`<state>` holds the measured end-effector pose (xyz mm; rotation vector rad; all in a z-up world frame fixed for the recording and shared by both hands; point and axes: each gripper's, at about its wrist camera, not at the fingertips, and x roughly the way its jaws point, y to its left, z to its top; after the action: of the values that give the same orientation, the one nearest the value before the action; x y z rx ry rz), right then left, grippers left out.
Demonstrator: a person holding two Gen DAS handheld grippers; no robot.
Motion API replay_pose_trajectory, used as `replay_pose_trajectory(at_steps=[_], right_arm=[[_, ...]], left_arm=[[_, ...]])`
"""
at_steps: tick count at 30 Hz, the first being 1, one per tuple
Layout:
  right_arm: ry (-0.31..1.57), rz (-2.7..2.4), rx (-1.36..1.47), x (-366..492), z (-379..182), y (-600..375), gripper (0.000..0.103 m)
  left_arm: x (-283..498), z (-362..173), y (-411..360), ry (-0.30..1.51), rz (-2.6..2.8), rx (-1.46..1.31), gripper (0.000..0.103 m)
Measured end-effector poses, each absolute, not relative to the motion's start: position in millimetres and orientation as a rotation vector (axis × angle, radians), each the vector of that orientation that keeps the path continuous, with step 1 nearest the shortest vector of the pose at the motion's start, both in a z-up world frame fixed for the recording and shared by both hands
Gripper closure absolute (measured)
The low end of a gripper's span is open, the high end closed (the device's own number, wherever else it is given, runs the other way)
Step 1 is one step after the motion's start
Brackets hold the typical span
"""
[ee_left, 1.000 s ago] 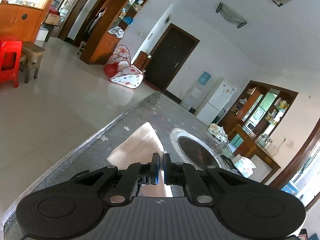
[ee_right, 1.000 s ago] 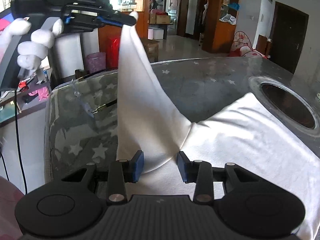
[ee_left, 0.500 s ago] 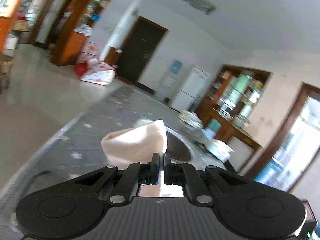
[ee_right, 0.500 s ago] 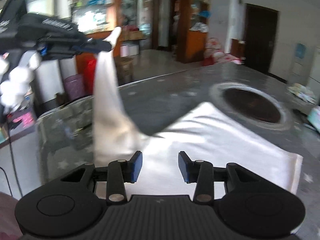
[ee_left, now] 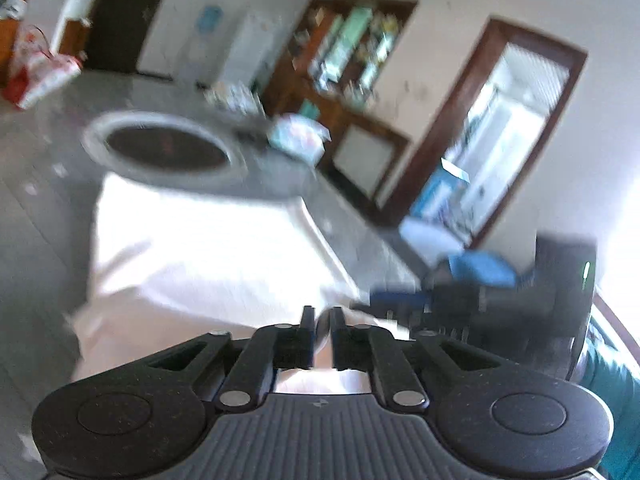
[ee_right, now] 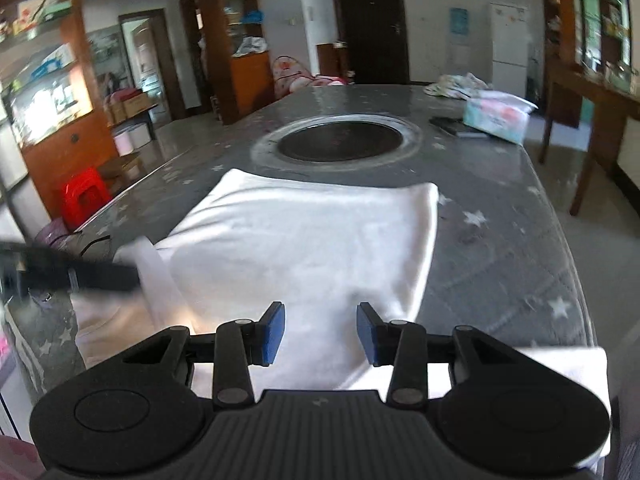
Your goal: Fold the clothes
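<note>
Left claw [ee_left: 319, 322] pinched on edge of white cotton garment [ee_right: 304, 236], spread on grey star-print counter [ee_right: 520, 248] just before round dark recess [ee_right: 338, 141]; right claw [ee_right: 321, 330] agape above cloth. Risk: pinched edge slips mid-carry, fold lands skewed

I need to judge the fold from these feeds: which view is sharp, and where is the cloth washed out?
Left wrist view: heavy motion blur; the white cloth is blown out by glare, though the left claw reads shut on it. Right wrist view: mostly sharp, the cloth's edges clear on the table; only the left claw entering at the left edge is smeared.
</note>
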<state>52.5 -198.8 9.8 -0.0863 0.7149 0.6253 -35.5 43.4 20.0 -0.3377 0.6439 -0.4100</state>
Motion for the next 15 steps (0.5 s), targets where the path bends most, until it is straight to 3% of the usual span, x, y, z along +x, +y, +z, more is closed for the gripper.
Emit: replay_pose_trajectory(at_steps=[3,7,11,15], right_arm=[[0.725,0.628,-0.061,53,7,-203,0.064],[0.742,0.676,-0.041,52,6,-197,0.064],[0.792,0.754,-0.023,48,2,-183,0.064],[0.812,0.784,-0.048,43,-3,-174,0.064]], left_arm=[[-42,18,48,0.662,-0.414,-0.312,0.089],[-51,16,56,0.683,-0.415,-0.278,0.078],[-63,23,74,0.661,-0.331,-0.248,0.076],[-74,20,86,0.67,-0.238,-0.192,0.067]])
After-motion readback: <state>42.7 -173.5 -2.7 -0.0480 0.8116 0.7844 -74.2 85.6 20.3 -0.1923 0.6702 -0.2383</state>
